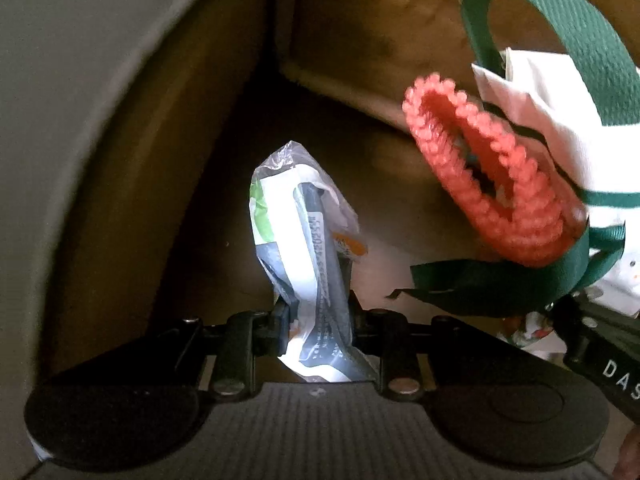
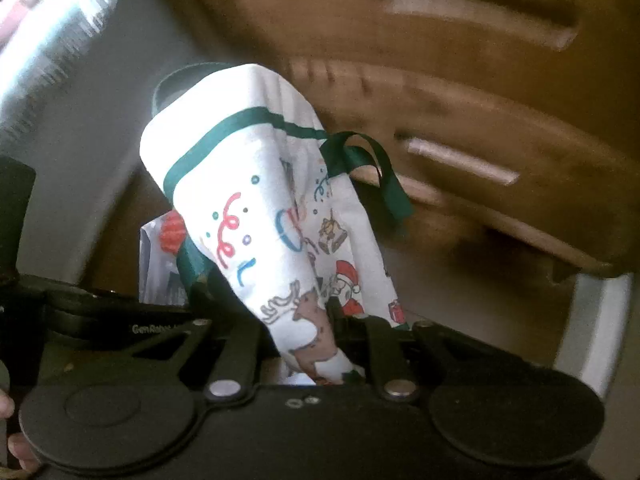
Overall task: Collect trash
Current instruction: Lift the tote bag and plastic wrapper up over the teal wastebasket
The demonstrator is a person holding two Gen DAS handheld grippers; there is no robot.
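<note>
The crumpled plastic wrapper (image 1: pixel 308 240) was pinched between the left gripper (image 1: pixel 316 312) fingers, sticking up above a dark brown floor. Just to its right hung a white holiday-print bag (image 2: pixel 280 216) with green straps, its fabric clamped in the right gripper (image 2: pixel 340 332) fingers. An orange knitted ring (image 1: pixel 484 176) sat against the bag. Everything behind looked blurry.

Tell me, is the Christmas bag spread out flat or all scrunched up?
Scrunched up. The right claw pinches the Christmas bag and its white cloth hangs in folds, bunched narrow where the claw grips it.
</note>
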